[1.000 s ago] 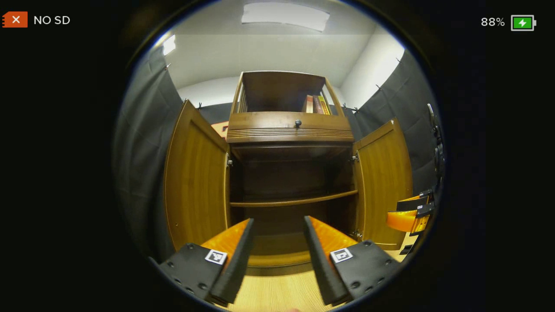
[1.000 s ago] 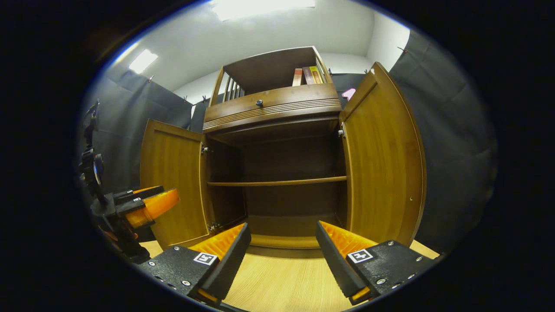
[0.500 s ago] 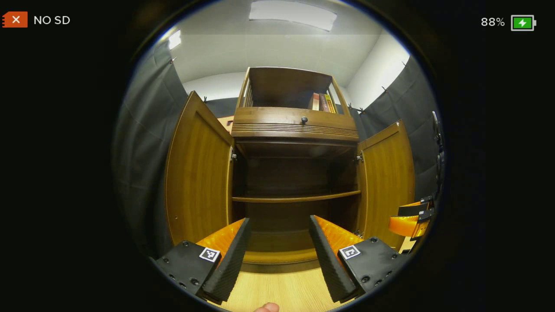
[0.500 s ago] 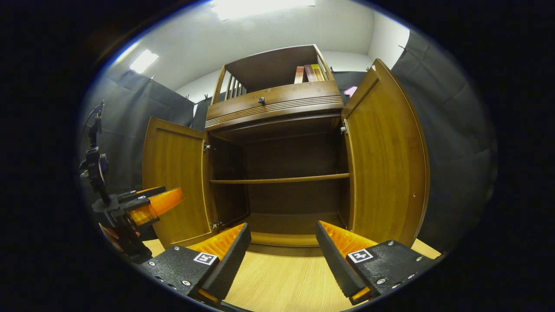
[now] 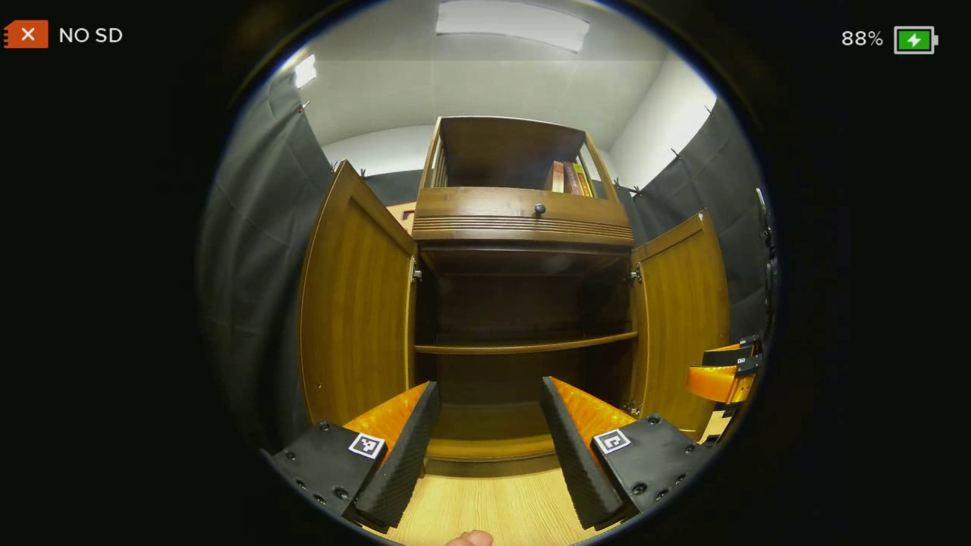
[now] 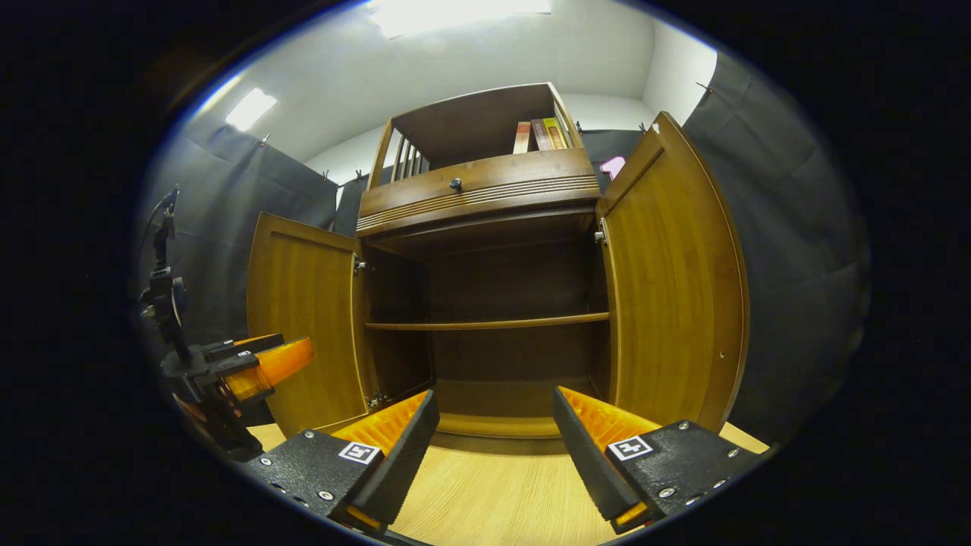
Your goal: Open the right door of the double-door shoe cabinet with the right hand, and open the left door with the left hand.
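The brown wooden shoe cabinet stands in front of me with both doors swung wide. Its left door and right door stand away from the dark inside, where one shelf crosses. My left gripper is open and holds nothing, a little back from the cabinet's base; it also appears at the left of the right gripper view. My right gripper is open and holds nothing; it appears at the right edge of the left gripper view.
Several books stand in the open top compartment above a drawer with a dark knob. Light wood floor runs up to the cabinet. Black cloth walls close in on both sides. A fingertip shows at the bottom edge.
Both grippers have shifted slightly in front of the cabinet; the left gripper view has drifted a little so the cabinet sits more to the right. Both doors stay wide.
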Demonstrator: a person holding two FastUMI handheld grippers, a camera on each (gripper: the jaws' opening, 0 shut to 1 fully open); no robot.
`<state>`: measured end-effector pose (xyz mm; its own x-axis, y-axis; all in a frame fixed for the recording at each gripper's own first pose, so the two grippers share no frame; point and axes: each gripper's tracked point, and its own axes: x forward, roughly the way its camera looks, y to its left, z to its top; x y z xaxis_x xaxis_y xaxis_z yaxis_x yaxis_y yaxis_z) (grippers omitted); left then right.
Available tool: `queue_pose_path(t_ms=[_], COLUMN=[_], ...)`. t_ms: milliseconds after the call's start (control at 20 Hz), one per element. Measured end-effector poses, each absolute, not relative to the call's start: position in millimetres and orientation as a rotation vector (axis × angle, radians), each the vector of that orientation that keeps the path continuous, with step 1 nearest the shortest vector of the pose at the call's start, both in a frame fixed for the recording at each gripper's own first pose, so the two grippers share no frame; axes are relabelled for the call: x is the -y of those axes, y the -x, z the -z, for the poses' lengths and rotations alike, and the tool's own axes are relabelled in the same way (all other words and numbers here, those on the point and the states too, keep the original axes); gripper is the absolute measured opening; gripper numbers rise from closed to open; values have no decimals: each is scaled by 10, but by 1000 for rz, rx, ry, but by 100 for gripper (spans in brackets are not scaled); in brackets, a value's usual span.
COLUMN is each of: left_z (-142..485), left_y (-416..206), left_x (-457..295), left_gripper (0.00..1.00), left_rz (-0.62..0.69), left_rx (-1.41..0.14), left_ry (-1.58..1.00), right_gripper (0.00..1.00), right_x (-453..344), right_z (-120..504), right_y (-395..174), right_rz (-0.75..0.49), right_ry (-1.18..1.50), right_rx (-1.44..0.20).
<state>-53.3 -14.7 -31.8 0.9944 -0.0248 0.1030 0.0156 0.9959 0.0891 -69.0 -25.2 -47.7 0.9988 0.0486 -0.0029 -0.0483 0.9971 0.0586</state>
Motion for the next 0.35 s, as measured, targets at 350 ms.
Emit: queue_pose_path(t_ms=[350], left_z=[388], left_y=[548], left_x=[126], left_gripper=[84], left_rz=[18], left_rx=[90], left_ry=[-86], right_gripper=[93], right_x=[230], right_z=[523], right_y=[699], right_rz=[-49], right_ry=[-49], right_rx=[-15])
